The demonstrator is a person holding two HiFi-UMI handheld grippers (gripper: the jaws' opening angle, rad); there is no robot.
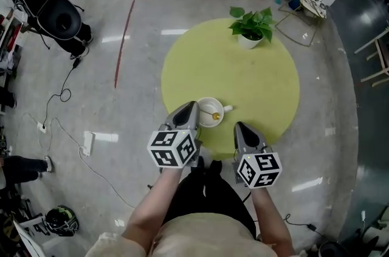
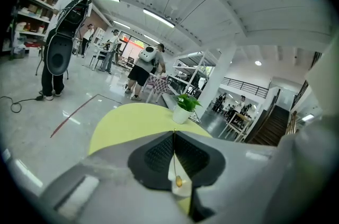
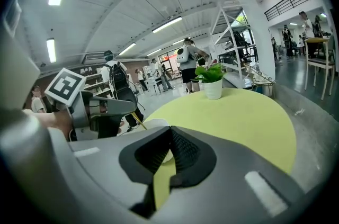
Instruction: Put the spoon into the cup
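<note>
Since the left gripper (image 1: 193, 109) is clamped tight on the thin gold handle of the spoon (image 1: 211, 113), we're reading its jaws as pressed together right at the tips. The bowl end of the spoon hangs down inside the white cup (image 1: 211, 99). That cup sits at the near edge of the round yellow-green table (image 1: 243, 79), just beside the left gripper's nose. The right gripper (image 1: 239, 126) hangs off to the cup's right, not touching it, and its jaws meet at the tips with nothing between them. A potted plant (image 1: 250, 25) stands at the far edge of the table, well apart from the cup.
</note>
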